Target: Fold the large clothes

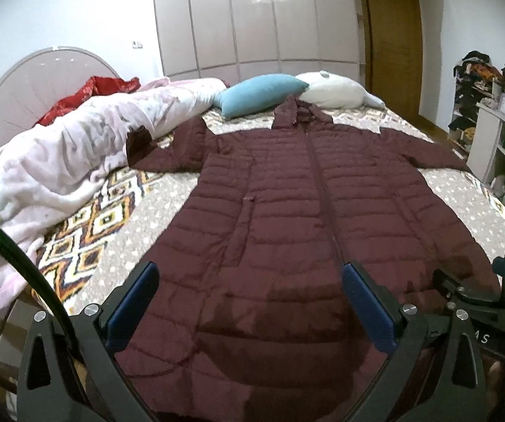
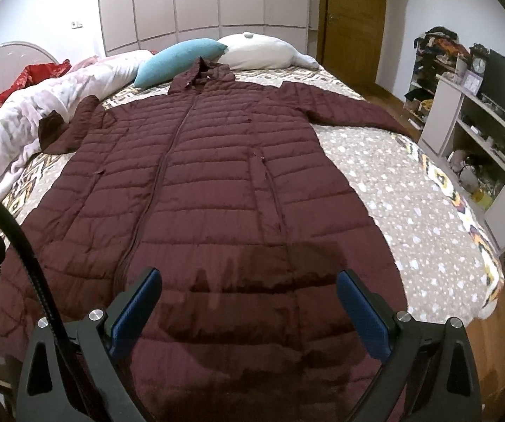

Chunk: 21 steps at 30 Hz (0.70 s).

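Note:
A long maroon quilted puffer coat (image 1: 287,204) lies flat and zipped on the bed, hood toward the pillows, sleeves spread to both sides; it also shows in the right wrist view (image 2: 210,183). My left gripper (image 1: 250,274) is open and empty, held above the coat's hem on its left half. My right gripper (image 2: 249,281) is open and empty above the hem on its right half. The right gripper's body (image 1: 477,299) shows at the lower right of the left wrist view.
The bed has a patterned grey bedspread (image 2: 393,183). A pink-white blanket (image 1: 76,147) is heaped along the left, covering the left cuff. A teal pillow (image 1: 259,93) and white pillow (image 1: 333,89) lie at the far end. Shelves (image 2: 470,123) stand at the right.

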Tool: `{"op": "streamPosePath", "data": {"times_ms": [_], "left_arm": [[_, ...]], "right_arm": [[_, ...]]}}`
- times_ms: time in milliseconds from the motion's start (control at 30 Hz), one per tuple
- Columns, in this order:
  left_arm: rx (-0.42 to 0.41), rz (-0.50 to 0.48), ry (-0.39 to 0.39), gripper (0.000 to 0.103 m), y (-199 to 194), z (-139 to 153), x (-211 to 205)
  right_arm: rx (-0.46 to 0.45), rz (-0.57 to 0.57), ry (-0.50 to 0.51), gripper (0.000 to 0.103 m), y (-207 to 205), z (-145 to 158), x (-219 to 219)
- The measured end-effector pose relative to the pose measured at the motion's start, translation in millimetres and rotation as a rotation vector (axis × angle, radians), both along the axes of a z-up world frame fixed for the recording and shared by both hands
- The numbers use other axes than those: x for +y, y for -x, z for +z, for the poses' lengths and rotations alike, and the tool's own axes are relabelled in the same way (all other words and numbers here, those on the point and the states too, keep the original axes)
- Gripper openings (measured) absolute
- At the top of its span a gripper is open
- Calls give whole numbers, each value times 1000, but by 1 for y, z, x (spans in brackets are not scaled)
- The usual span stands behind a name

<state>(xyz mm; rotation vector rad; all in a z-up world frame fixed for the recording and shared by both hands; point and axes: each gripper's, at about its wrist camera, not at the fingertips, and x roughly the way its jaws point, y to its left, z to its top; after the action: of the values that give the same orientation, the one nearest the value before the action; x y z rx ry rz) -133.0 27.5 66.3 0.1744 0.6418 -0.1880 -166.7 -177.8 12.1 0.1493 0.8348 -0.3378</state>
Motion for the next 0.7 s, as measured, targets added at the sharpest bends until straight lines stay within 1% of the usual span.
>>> {"op": "streamPosePath", "data": {"times_ms": [133,300,700], "left_arm": [[29,-36,5,103,4,-4,-2],[43,-63,3,103,5,-7,-6],[75,-78,24,103,2,-12,-10]], "right_arm": [[-8,-2,7,101,5,2,2],[10,-15,2,101,3,-4,0],[20,-28,-1,101,6,-10,-2]]}}
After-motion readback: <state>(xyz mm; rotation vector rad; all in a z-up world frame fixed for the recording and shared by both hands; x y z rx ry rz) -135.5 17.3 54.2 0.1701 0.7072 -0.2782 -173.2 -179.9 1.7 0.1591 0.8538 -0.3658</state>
